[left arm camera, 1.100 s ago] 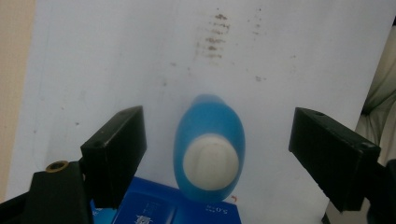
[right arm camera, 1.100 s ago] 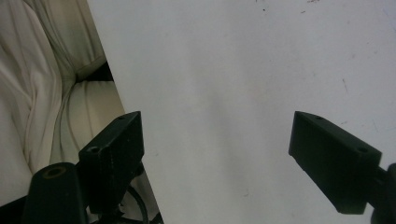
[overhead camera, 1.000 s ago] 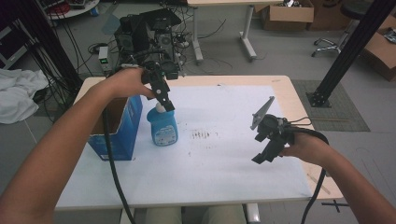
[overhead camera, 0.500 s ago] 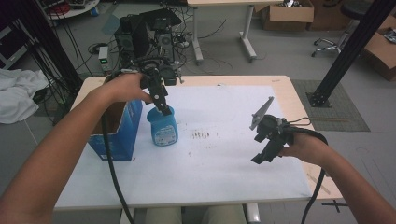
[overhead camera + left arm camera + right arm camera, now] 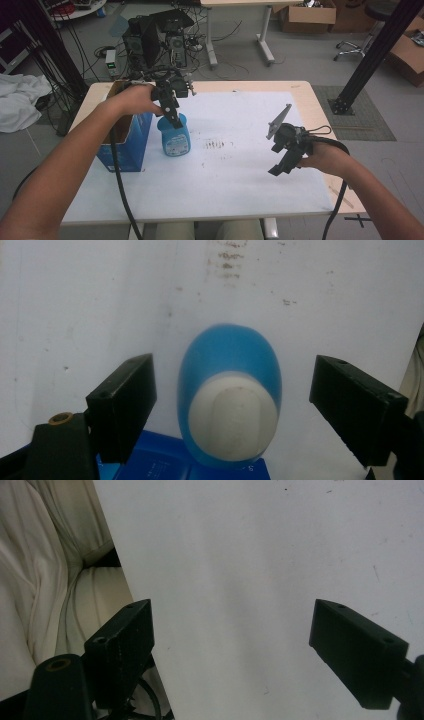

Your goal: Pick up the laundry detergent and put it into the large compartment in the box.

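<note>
The blue bottle (image 5: 174, 138) stands upright on the white table (image 5: 240, 190), right next to the blue cardboard box (image 5: 125, 145). Left gripper (image 5: 232, 400) hovers over its white cap (image 5: 233, 422), jaws wide open, holding nothing. Right gripper (image 5: 287, 155) is wide open and empty too, well off to the side. Smooth plastic, probably slippery, so I'd grab the neck under the cap.

A lab or workshop space is being shown. A bare grey concrete floor (image 5: 310, 60) is being crossed by loose black cables (image 5: 225, 35), with black computer towers (image 5: 150, 37) standing on it. Brown cardboard boxes (image 5: 302, 15) are being kept by a second desk, near a black metal frame post (image 5: 377, 50). The white-covered wooden tabletop (image 5: 240, 150) is being used as a workbench.
</note>
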The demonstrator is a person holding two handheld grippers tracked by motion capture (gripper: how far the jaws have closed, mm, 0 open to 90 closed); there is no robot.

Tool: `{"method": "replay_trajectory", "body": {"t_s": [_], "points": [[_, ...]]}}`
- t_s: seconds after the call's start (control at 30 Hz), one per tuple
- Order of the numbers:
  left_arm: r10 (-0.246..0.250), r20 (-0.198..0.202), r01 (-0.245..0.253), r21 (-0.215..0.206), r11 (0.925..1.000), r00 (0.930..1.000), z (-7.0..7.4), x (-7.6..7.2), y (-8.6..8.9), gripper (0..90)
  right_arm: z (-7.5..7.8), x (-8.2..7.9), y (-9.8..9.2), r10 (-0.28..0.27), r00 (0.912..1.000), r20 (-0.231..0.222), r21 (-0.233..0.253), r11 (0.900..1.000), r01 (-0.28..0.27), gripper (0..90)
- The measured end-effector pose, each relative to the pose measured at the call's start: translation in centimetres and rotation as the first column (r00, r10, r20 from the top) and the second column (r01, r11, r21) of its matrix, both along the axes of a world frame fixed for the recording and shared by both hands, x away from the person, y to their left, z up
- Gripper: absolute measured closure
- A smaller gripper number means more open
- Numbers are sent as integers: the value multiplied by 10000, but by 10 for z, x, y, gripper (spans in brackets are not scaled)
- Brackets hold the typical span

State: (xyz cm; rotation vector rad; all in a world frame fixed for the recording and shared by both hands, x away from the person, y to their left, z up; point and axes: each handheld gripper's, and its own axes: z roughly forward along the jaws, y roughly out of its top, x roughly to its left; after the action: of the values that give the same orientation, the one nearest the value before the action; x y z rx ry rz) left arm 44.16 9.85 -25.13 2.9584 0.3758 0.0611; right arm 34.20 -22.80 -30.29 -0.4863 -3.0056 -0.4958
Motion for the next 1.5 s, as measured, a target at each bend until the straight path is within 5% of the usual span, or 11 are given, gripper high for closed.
{"method": "replay_trajectory", "body": {"t_s": [0.63,0.93,1.5], "points": [[-131,-178,141,521,9985,9998,-29,-1,0,195,-3,1,1,-29,10000,-96,-27,10000,28,180],[-94,-260,105,439,9990,9996,-37,-1,1,199,-3,1,-1,-26,10000,-84,-11,10000,26,180],[-215,-240,224,391,9990,9995,-39,0,1,248,-2,2,-1,-38,10000,-55,6,10000,38,181]]}}
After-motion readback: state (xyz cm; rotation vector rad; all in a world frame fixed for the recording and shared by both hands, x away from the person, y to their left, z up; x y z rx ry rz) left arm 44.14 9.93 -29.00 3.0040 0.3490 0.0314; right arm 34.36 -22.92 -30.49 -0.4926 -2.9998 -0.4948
